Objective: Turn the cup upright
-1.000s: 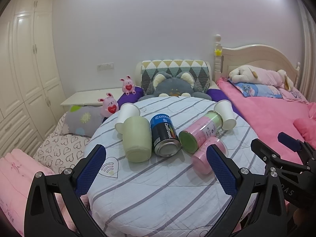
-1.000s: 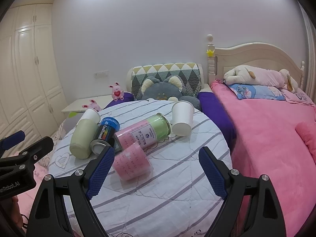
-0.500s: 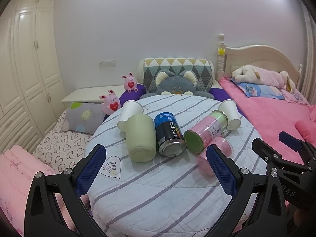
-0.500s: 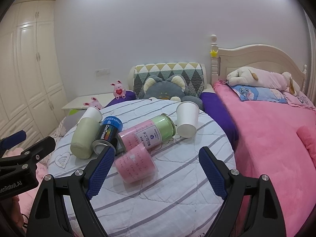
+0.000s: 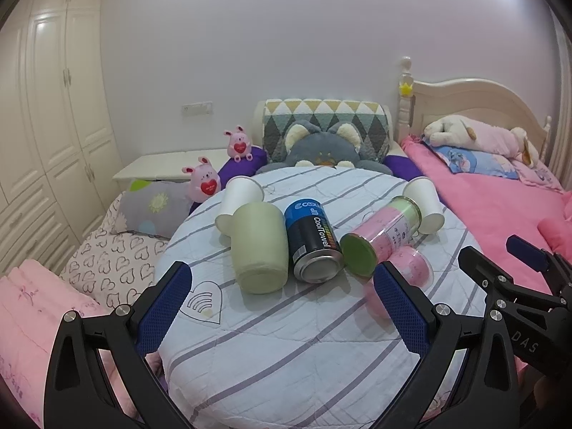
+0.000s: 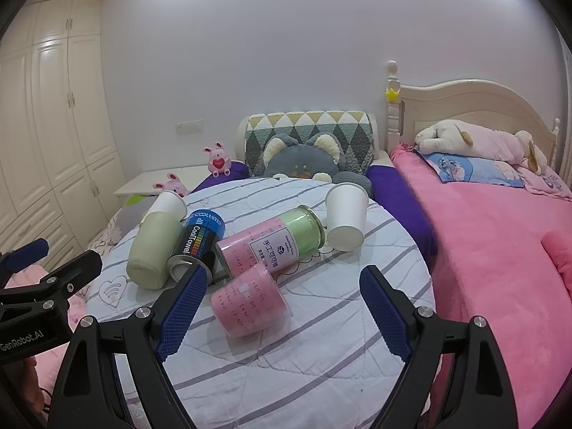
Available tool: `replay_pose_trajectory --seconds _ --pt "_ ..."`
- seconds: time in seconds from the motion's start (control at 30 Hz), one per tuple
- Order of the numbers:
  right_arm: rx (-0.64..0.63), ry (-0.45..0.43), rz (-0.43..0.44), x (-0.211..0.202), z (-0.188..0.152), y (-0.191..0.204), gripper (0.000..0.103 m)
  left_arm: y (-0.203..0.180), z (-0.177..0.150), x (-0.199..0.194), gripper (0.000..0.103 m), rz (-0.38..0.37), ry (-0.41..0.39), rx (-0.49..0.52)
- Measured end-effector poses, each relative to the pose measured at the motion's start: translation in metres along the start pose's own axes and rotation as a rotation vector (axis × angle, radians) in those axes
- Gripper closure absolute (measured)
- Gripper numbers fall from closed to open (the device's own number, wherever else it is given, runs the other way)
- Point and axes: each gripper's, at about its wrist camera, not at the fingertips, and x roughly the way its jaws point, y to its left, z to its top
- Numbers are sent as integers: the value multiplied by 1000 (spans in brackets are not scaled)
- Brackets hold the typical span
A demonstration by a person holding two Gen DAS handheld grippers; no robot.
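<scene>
Taking the blue Cool Towel can [image 5: 314, 240] as landmark: it lies on its side mid-table, pressed between the pale green cup [image 5: 258, 248] on its left and the pink-and-green jar [image 5: 379, 237] on its right, so no gap opens on either flank. A white paper cup [image 5: 240, 197] lies behind the green cup, touching it. Right of the can, past the jar, the pink cup [image 6: 249, 301] lies against the jar's near end, and another white paper cup [image 6: 346, 217] stands inverted just beside the jar's far end. In front of the can the striped tablecloth [image 5: 293, 343] is bare to the table's near edge; behind the can a bare strip runs to the far edge.
</scene>
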Motion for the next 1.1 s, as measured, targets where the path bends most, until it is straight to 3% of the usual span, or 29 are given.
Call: replay_pose_trajectory --seconds 0.4,0.8,1.1 --pt "17 19 -25 26 15 -24 14 -19 19 34 0 -19 33 10" --pt "100 82 -84 99 45 -85 14 -71 59 107 0 -29 100 56" --pt "113 219 -45 164 56 -102 14 -98 73 158 0 -18 180 86"
